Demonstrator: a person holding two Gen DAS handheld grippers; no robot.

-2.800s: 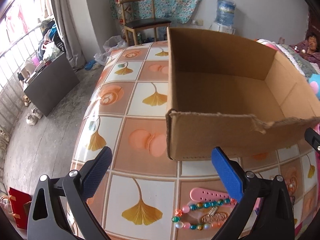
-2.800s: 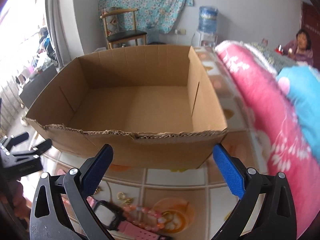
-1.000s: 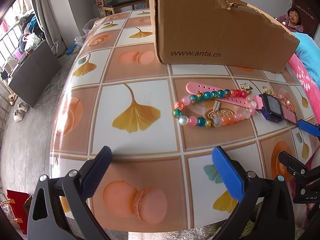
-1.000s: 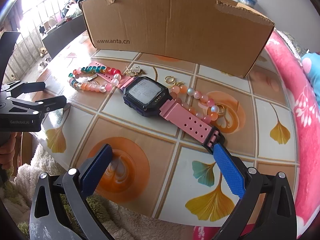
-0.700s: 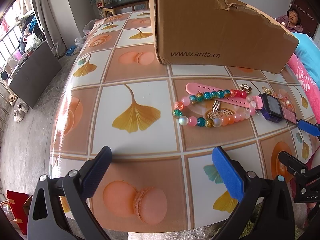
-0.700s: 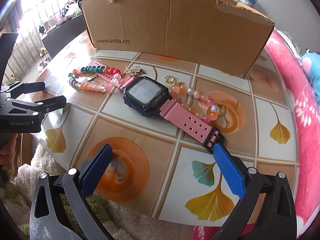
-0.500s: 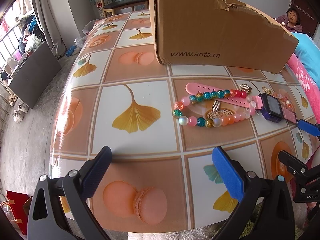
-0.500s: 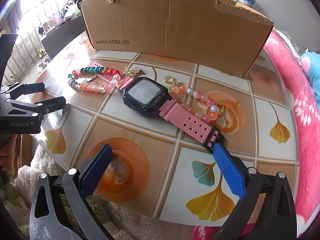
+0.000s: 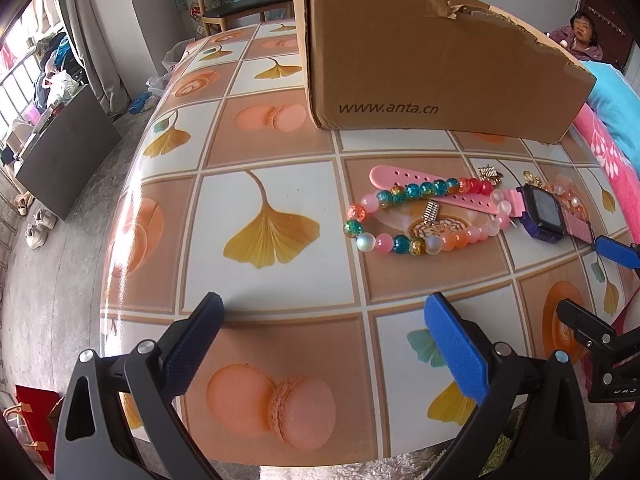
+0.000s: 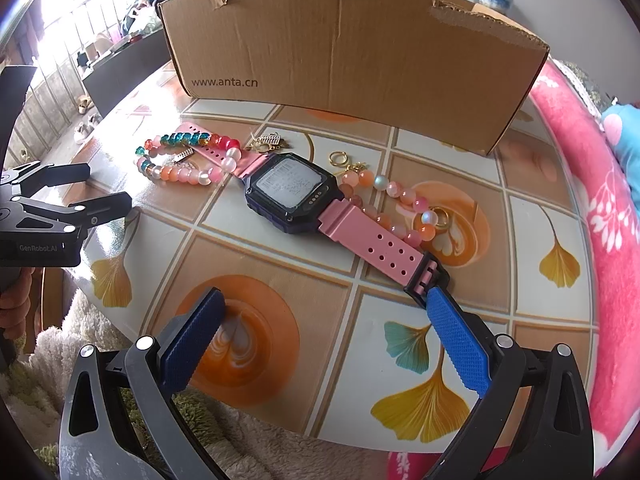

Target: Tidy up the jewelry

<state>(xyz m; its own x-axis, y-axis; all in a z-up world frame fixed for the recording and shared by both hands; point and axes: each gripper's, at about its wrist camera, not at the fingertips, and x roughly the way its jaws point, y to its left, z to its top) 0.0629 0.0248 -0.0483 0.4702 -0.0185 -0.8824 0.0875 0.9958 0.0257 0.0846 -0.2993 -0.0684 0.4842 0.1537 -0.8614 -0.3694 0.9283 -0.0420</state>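
- Left gripper (image 9: 324, 344): jaws spread wide, holding nothing; hovers over the near edge of the table (image 9: 280, 288), above a macaron-printed tile. Seen side-on in the right wrist view (image 10: 76, 196), at the table's left edge.
- Right gripper (image 10: 324, 336): jaws spread wide, nothing between them; its right fingertip (image 10: 436, 300) sits just beside the black buckle end of the watch (contact cannot be confirmed). Partly visible at the right edge of the left wrist view (image 9: 600, 280).
- Watch (image 10: 296, 192): dark purple square case, pink perforated strap, lying flat and face-up on the table in front of the box; the strap runs diagonally, one end under the multicoloured bracelet.
- Multicoloured bead bracelet (image 9: 420, 216): teal, red, gold, pink and milky beads in a loose loop, draped over the watch strap's far end; a small metal charm (image 9: 432, 212) lies inside the loop.
- Peach bead bracelet (image 10: 392, 200): orange, pink and pearly beads, lying partly beneath the strap on the watch's right side.
- Gold ring items: one small hoop (image 10: 338, 158) just behind the watch case, another (image 10: 438, 216) beside the peach beads.
- Small gold ornament (image 10: 268, 142): between the watch and the box (detail too fine to name).
- Cardboard box (image 9: 432, 60): open top, torn rim, printed "www.anta.cn"; stands on the table behind all the jewellery, well apart from both grippers.
- Table covering: glossy, tiled with ginkgo leaves and macarons.
- Pink floral blanket (image 10: 592, 184): along the table's right side.
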